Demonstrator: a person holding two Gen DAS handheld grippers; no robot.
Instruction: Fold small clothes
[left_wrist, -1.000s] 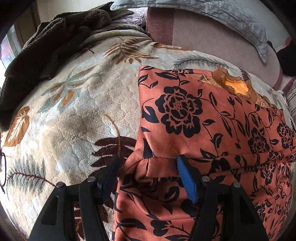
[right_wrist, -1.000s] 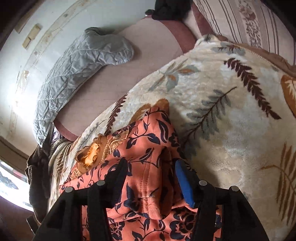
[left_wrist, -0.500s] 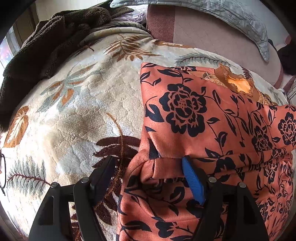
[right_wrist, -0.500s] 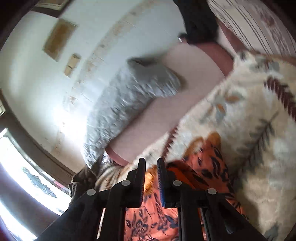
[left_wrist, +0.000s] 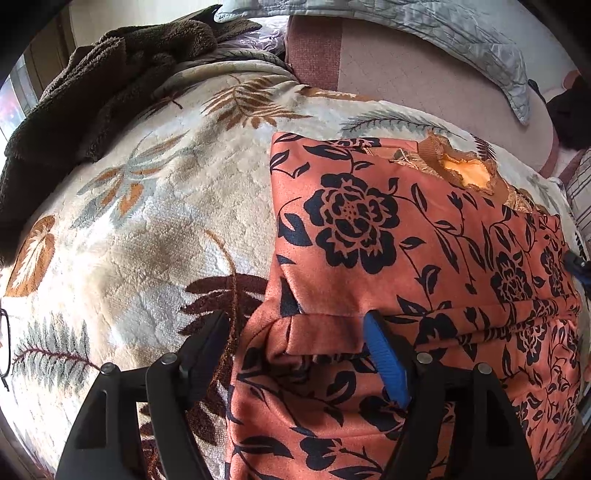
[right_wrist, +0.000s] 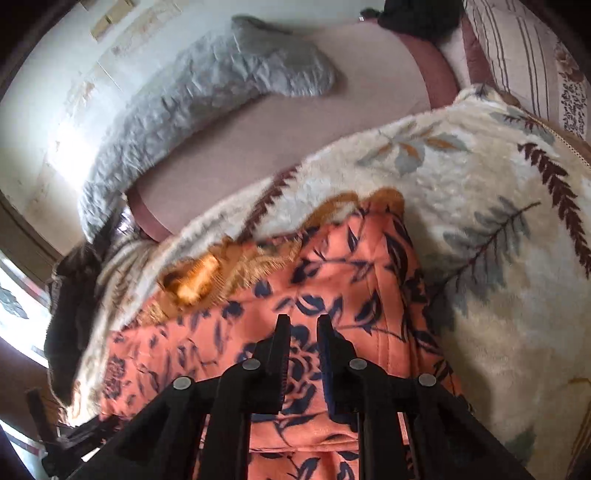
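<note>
An orange garment with a black flower print (left_wrist: 388, 236) lies on a cream leaf-pattern blanket (left_wrist: 129, 229), its lower part folded up over the body. Its gold neck trim (left_wrist: 461, 173) is at the far end. My left gripper (left_wrist: 295, 332) is open, low over the fold's left end, with cloth bunched between its fingers. My right gripper (right_wrist: 303, 325) is nearly shut with nothing between the fingers, held above the garment (right_wrist: 351, 258). One right fingertip (left_wrist: 576, 264) shows at the garment's right edge in the left wrist view.
A dark brown fleece (left_wrist: 92, 92) lies heaped at the blanket's far left. A grey quilted pillow (right_wrist: 207, 85) and a mauve mattress (right_wrist: 295, 122) lie beyond the blanket. A striped pillow (right_wrist: 517, 55) is at the far right.
My right gripper let go of the garment's fold, closed almost fully, swung up and came back down over the garment. My left gripper stayed open and shifted slightly.
</note>
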